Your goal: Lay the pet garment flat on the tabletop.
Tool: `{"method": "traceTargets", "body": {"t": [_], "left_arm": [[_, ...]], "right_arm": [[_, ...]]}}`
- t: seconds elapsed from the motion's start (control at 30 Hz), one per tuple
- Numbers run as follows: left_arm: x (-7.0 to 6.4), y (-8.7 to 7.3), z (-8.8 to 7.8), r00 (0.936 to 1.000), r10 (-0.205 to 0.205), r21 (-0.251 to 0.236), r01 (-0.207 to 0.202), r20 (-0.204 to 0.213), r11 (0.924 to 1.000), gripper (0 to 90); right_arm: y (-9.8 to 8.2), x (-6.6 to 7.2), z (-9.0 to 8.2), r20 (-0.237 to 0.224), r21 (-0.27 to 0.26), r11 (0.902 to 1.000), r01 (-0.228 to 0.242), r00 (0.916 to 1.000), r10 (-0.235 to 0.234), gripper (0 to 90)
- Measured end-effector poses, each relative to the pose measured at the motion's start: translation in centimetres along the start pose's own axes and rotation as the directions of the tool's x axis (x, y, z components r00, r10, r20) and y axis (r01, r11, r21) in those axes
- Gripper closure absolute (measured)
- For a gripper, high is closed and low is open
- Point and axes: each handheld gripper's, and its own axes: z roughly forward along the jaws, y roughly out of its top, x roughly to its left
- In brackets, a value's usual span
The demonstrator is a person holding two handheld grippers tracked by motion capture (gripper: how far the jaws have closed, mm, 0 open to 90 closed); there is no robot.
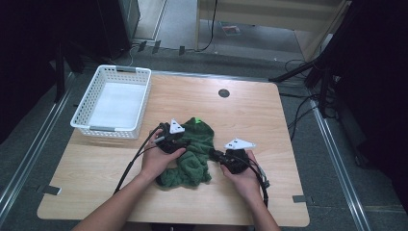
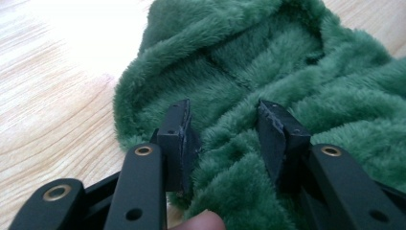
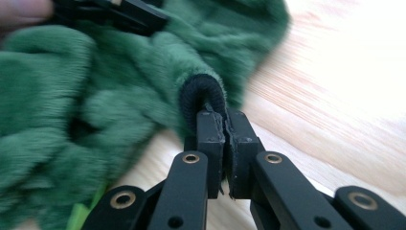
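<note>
Wooden surface (image 1: 250,115), light grain, rounded corners, small dark round grommet (image 1: 223,93) near the far edge. White perforated basket (image 1: 82,107) sits at the far left corner of the surface, partly overhanging the edge, pale liner inside. Green fleece garment (image 1: 195,151) lies crumpled near the middle of the surface, toward the person's side, well apart from the basket; plush pile, folds and seams visible in the left gripper view (image 2: 268,62). A bright green tag shows at its far edge in the high view.

Left hand (image 1: 161,156) holds the left gripper (image 2: 224,120) over the left part of the garment; jaws spread apart, fleece bulging between them, tips pressing into the pile but not closed on it. A fingertip shows at the bottom edge of that view.

Right hand (image 1: 243,178) holds the right gripper (image 3: 223,117) at the garment's right edge; jaws pressed together, pinching a black ribbed cuff (image 3: 202,91) that loops out of the fleece. Bare wood lies just right of the pinch. Cables trail from both grippers toward the person.
</note>
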Motion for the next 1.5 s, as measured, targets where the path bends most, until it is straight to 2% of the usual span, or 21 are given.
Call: {"method": "traceTargets", "body": {"t": [0.07, 0.1, 0.23, 0.3, 0.4, 0.43, 0.5, 0.57, 0.63, 0.67, 0.7, 0.77, 0.8, 0.9, 0.93, 1.0, 1.1, 1.3, 1.4, 1.47, 1.5], "left_arm": [[0.0, 0.0, 0.1, 1.0000, -0.004, -0.006, 0.004, -0.004, 1.0000, 56.6], [0.1, 0.0, 0.2, 1.0000, -0.003, -0.009, 0.003, -0.008, 1.0000, 56.3], [0.1, 0.0, 0.2, 0.9999, -0.009, -0.015, 0.009, -0.013, 0.9999, 55.3], [0.1, 0.0, 0.2, 1.0000, -0.008, -0.014, 0.008, -0.003, 0.9999, 54.4], [0.2, 0.0, 0.2, 0.9999, -0.009, -0.014, 0.009, 0.005, 0.9999, 52.4], [0.1, 0.0, 0.2, 1.0000, -0.007, -0.013, 0.007, 0.003, 0.9999, 52.3], [0.0, 0.0, 0.2, 1.0000, -0.004, -0.014, 0.004, -0.005, 0.9999, 52.1], [0.1, 0.0, 0.2, 1.0000, -0.003, -0.014, 0.003, -0.006, 0.9999, 52.1], [0.1, 0.0, 0.3, 1.0000, -0.006, -0.015, 0.006, -0.005, 0.9999, 52.1], [0.0, 0.0, 0.2, 1.0000, -0.007, -0.014, 0.007, -0.004, 0.9999, 52.2], [0.1, -0.1, 0.2, 1.0000, -0.009, -0.014, 0.009, -0.004, 0.9999, 52.2], [0.0, -0.1, 0.2, 0.9999, -0.011, -0.017, 0.011, -0.006, 0.9998, 52.4], [0.1, -0.1, 0.2, 0.9999, -0.012, -0.016, 0.012, -0.008, 0.9998, 52.9], [0.2, -0.2, 0.1, 0.9996, -0.027, -0.018, 0.026, -0.013, 0.9995, 55.8], [0.2, -0.2, 0.1, 0.9995, -0.029, -0.018, 0.028, -0.013, 0.9994, 56.3], [0.2, -0.2, 0.1, 0.9994, -0.032, -0.020, 0.031, -0.013, 0.9993, 56.4], [0.2, -0.2, 0.1, 0.9993, -0.035, -0.021, 0.035, -0.013, 0.9992, 56.5], [0.3, -0.2, 0.1, 0.9993, -0.036, -0.019, 0.036, -0.010, 0.9992, 56.5], [0.3, -0.2, 0.1, 0.9996, -0.027, -0.015, 0.027, -0.007, 0.9995, 55.7], [0.3, -0.2, 0.0, 0.9997, -0.025, -0.020, 0.025, -0.004, 0.9995, 55.1], [0.3, -0.2, 0.0, 0.9997, -0.026, -0.021, 0.026, -0.002, 0.9995, 55.2]], "right_arm": [[-0.2, -0.6, 0.1, 0.030, 0.008, 0.9995, -0.031, 0.9991, 0.031, 87.5], [-0.3, -0.8, 0.3, 0.063, 0.027, 0.9993, -0.025, 0.9977, 0.023, 87.7], [-0.3, -1.0, 0.3, 0.067, 0.015, 0.9992, -0.036, 0.9971, 0.035, 87.4], [-0.1, -1.0, -0.1, 0.045, 0.003, 0.9990, -0.044, 0.9980, 0.044, 85.6], [0.7, -1.2, -1.4, 0.008, -0.053, 0.9970, -0.056, 0.9984, 0.056, 75.1], [0.9, -1.4, -1.9, -0.005, -0.075, 0.9942, -0.077, 0.9970, 0.077, 72.7], [1.6, -1.8, -2.9, -0.022, -0.127, 0.9836, -0.128, 0.9917, 0.127, 71.8], [2.6, -1.5, -3.3, -0.018, -0.184, 0.9728, -0.141, 0.9900, 0.140, 73.1], [3.7, -0.4, -2.6, -0.031, -0.210, 0.9701, -0.122, 0.9925, 0.118, 73.0], [4.1, 0.5, -1.9, -0.043, -0.211, 0.9725, -0.099, 0.9948, 0.092, 72.7], [4.3, 1.4, -1.0, -0.048, -0.208, 0.9762, -0.061, 0.9975, 0.053, 72.2], [4.3, 2.8, 1.2, -0.038, -0.158, 0.9874, -0.004, 0.9993, -0.002, 71.6], [4.0, 3.2, 2.3, -0.036, -0.116, 0.9932, 0.006, 0.9993, -0.010, 71.2], [2.8, 3.2, 3.9, 0.003, -0.005, 0.9996, 0.028, 0.9996, -0.028, 72.8], [2.4, 2.8, 3.9, 0.006, 0.001, 1.0000, 0.008, 1.0000, -0.008, 73.8], [1.7, 2.0, 3.3, -0.024, -0.001, 0.9974, -0.072, 0.9971, 0.072, 75.4], [1.2, 1.7, 2.5, -0.024, 0.018, 0.9947, -0.101, 0.9945, 0.102, 75.7], [0.8, 2.5, 2.0, -0.044, 0.049, 0.9928, -0.109, 0.9928, 0.112, 75.3], [1.2, 2.3, 1.9, -0.084, 0.064, 0.9933, -0.096, 0.9913, 0.102, 69.3], [1.7, 1.9, 1.3, -0.089, 0.030, 0.9964, -0.080, 0.9927, 0.082, 66.7], [2.2, 1.7, 0.6, -0.080, -0.015, 0.9964, -0.084, 0.9934, 0.083, 66.8]]}}
